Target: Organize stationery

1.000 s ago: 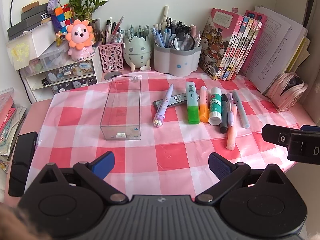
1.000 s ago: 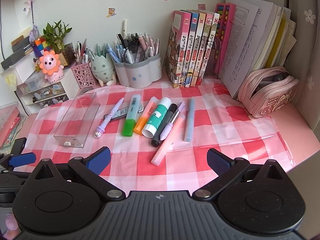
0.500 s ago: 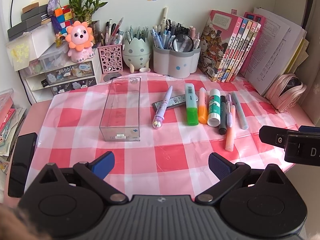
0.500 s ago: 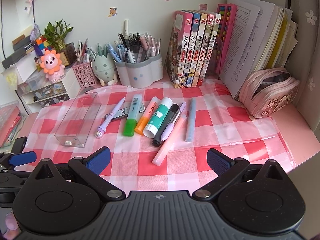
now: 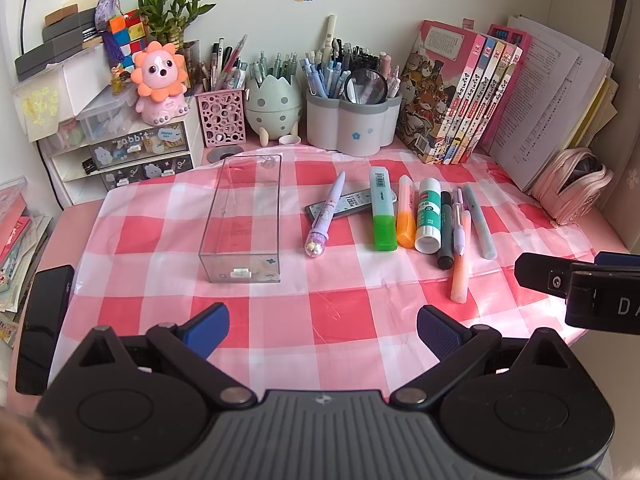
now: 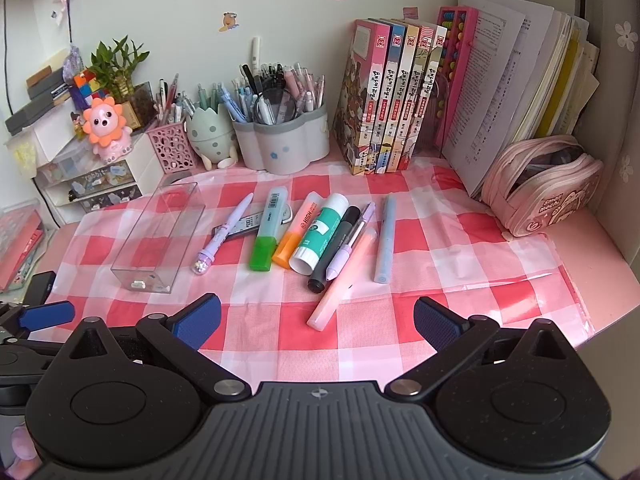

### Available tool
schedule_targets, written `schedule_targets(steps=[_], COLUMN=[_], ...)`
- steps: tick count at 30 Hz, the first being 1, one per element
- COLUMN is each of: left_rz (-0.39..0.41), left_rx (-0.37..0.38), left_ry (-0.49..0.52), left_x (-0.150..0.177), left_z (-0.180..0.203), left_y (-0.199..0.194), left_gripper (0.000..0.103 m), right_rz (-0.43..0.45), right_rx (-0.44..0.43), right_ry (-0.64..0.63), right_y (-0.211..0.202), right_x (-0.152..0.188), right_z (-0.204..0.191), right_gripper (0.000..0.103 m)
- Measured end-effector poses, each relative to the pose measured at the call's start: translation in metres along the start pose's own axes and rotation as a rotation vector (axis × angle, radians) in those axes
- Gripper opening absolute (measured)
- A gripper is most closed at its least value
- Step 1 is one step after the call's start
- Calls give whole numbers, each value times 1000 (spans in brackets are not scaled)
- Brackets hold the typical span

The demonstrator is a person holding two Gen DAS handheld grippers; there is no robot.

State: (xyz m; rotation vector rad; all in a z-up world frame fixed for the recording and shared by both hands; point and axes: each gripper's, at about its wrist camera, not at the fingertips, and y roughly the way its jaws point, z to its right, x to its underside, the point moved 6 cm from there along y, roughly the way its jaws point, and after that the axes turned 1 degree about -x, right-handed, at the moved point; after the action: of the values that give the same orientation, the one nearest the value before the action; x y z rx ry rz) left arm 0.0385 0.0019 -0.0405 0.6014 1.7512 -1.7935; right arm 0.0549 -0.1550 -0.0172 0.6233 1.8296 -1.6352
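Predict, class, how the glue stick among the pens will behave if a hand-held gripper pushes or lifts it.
The glue stick is a smooth cylinder lying on its side, so it would probably roll, bumping the orange highlighter beside it. Its glossy label suggests it may slip. It looks rigid and light.

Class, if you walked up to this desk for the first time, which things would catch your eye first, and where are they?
The row of pens and markers lying side by side mid-cloth stands out, with a clear box to their left. Behind, an orange flower toy sits on small drawers at the back left.
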Motion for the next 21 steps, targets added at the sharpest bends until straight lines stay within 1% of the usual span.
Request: schedule_targets(steps=[12,17,21], left_rz=[-2,-20,-34], left_rx=[0,-1,-27], left_ry=[0,-7,-10], left_x=[1,1,2], left_z=[-1,-4,-8], left_y=[1,12,26], left_gripper=[76,76,76], right_rz=[0,-2,-10], right_rx=[0,-3,-13], right_ry=[1,0,-7], right_y=[1,5,16], right_x=[0,-1,-2], right_z=[0,-1,-3], right_gripper=[98,98,98])
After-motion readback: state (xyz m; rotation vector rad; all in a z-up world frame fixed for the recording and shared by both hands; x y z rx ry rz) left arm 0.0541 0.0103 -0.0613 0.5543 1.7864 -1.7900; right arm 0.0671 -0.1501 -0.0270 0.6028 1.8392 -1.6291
